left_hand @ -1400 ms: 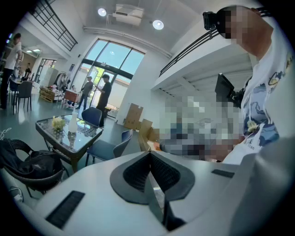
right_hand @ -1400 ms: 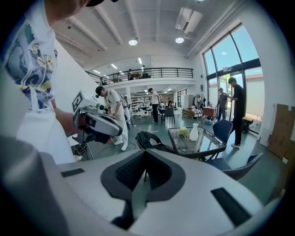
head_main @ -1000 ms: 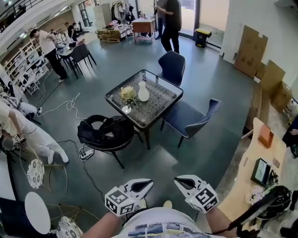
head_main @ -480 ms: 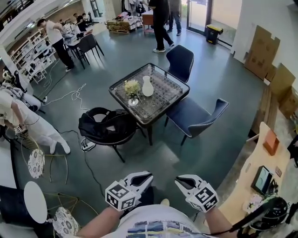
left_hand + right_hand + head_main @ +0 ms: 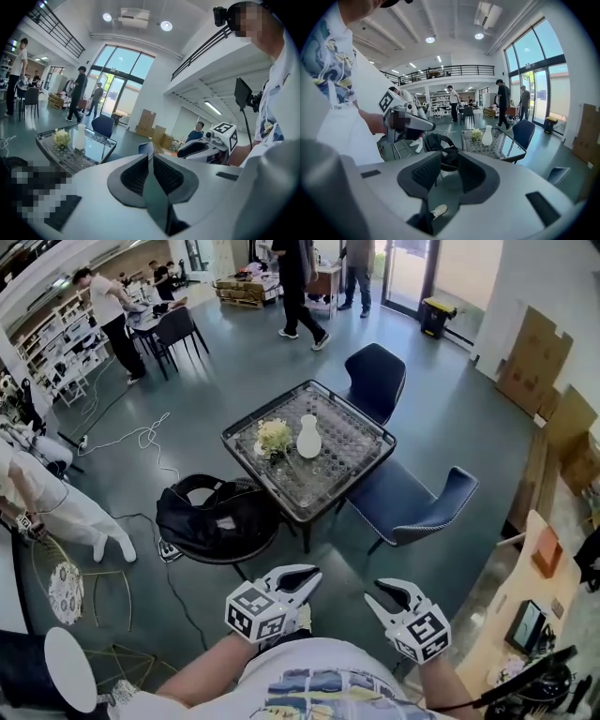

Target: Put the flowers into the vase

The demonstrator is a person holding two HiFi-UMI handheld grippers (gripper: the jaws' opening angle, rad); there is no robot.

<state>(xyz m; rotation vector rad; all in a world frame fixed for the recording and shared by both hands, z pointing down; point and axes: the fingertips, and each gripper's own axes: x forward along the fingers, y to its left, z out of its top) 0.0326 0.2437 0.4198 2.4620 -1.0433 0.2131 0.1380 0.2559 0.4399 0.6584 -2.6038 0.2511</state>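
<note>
The left gripper (image 5: 312, 571) was closed, its jaws pressed together on nothing, while the right gripper (image 5: 377, 591) stood open and empty just beside it, both low against the person's body. Well ahead of them, past a black chair (image 5: 220, 517) on the left gripper's side, stood the glass table (image 5: 352, 442). It bore the white vase (image 5: 308, 437), and the flowers (image 5: 275, 436) lay just left of it.

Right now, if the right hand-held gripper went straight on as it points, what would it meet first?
Probably the black bag, well short of the table; depth is unclear.
</note>
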